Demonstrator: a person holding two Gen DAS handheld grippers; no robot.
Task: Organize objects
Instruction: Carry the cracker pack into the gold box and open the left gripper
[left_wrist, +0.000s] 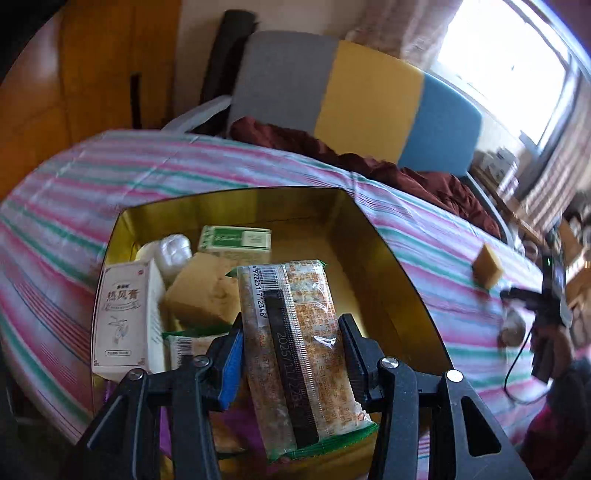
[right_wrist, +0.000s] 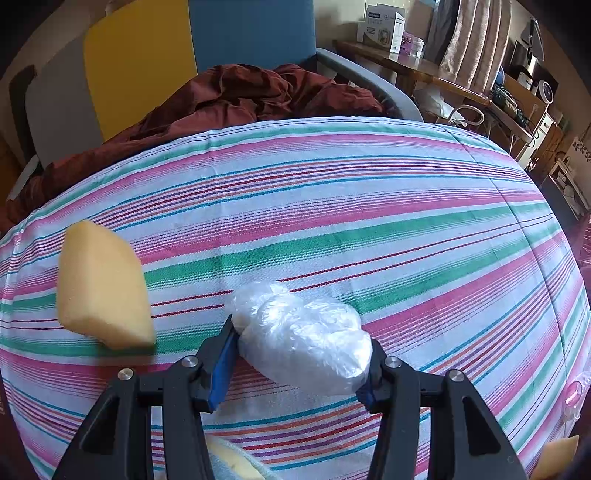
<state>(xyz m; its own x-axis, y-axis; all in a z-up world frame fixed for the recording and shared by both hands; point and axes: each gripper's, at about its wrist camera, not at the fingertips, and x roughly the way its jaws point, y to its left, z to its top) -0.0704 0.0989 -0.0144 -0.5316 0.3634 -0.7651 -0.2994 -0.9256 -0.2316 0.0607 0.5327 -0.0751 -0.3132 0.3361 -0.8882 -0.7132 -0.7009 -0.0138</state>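
Note:
My left gripper (left_wrist: 291, 328) is shut on a long snack packet (left_wrist: 295, 343) with a barcode and holds it over the gold box (left_wrist: 391, 258). The box holds a white carton (left_wrist: 118, 317), a green-and-white carton (left_wrist: 236, 240), a tan sponge (left_wrist: 203, 291), a white plastic bundle (left_wrist: 173, 251) and another packet (left_wrist: 188, 343). My right gripper (right_wrist: 301, 332) is shut on a clear plastic-wrapped bundle (right_wrist: 306, 339) just above the striped cloth (right_wrist: 369, 221). A yellow sponge (right_wrist: 99, 284) lies to its left.
A sponge (left_wrist: 489, 266) lies on the striped cloth (left_wrist: 110, 173) right of the box, near the other gripper (left_wrist: 546, 295). A grey, yellow and blue chair (left_wrist: 351, 99) with a maroon cloth (right_wrist: 221, 99) stands behind. A cluttered shelf (right_wrist: 480, 85) stands at the right.

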